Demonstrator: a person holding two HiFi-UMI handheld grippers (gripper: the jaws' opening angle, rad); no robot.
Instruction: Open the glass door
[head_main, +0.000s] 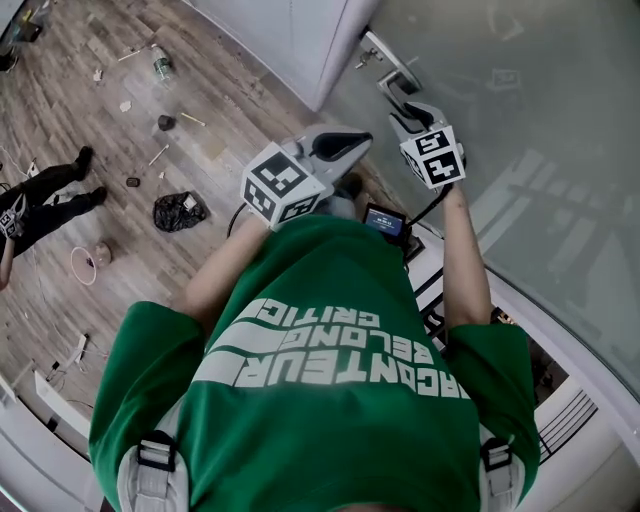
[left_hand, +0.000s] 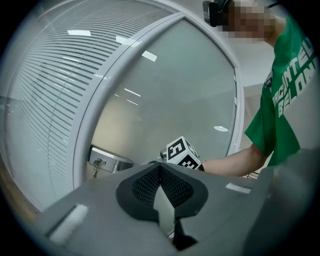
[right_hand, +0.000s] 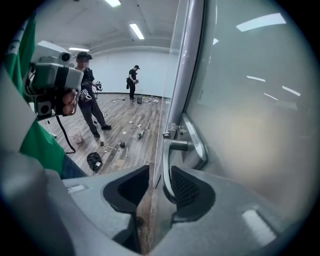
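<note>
The frosted glass door (head_main: 540, 120) fills the right of the head view, with its metal lever handle (head_main: 392, 82) at the door's edge. My right gripper (head_main: 403, 112) is at that handle. In the right gripper view the handle (right_hand: 169, 167) hangs between the jaws of this gripper (right_hand: 160, 175), close along the right pad, with the left pad well apart from it; the gripper is open. My left gripper (head_main: 340, 145) is held in front of my chest, away from the door. Its pads (left_hand: 150, 182) meet at the tips with nothing between them.
A white door frame (head_main: 300, 40) borders the glass on the left. The wooden floor holds a black bag (head_main: 178, 211), a bottle (head_main: 162, 66) and small scraps. A person's legs (head_main: 50, 190) stand at the left. Slatted blinds (left_hand: 45, 100) sit beside the door.
</note>
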